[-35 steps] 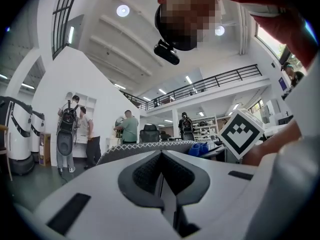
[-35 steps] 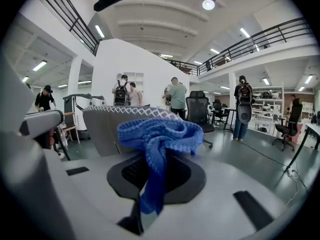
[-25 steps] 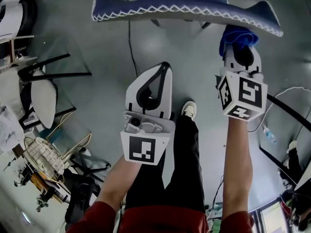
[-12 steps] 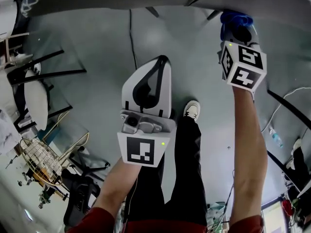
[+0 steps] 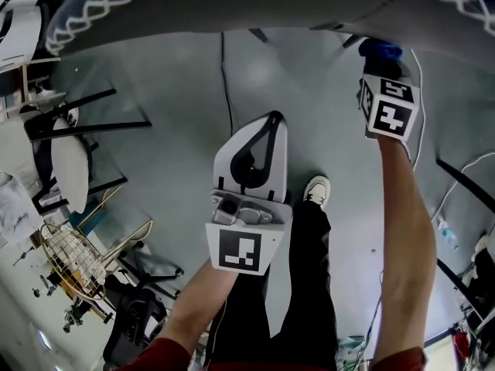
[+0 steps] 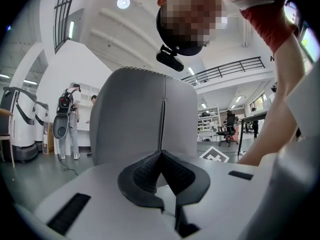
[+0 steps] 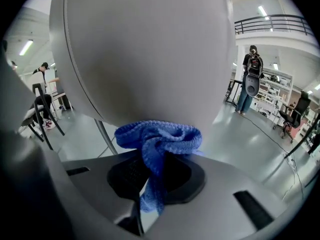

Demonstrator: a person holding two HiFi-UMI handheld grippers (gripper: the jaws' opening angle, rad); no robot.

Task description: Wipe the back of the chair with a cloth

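Observation:
The chair back [image 5: 255,2] fills the top of the head view, grey with a blue, white-stitched edge. My right gripper [image 5: 380,62] reaches up to it at the upper right, shut on a bunched blue cloth [image 5: 379,49]. In the right gripper view the cloth [image 7: 159,138] hangs from the shut right gripper [image 7: 152,160] and presses against the rounded grey chair back [image 7: 145,49]. My left gripper [image 5: 271,120] hovers mid-frame over the floor, shut and empty. In the left gripper view the left gripper [image 6: 161,154] points at the chair back [image 6: 140,119], apart from it.
A black cable [image 5: 224,76] runs across the grey floor. A white chair with black legs [image 5: 66,157] and a wire basket [image 5: 73,257] stand at the left. My shoe [image 5: 317,192] is below the left gripper. People stand far off [image 6: 67,119] [image 7: 249,79].
The right gripper with the cloth has moved up and further along the chair back. The chair edge has shifted toward the top of the view. The left gripper has drifted slightly right.

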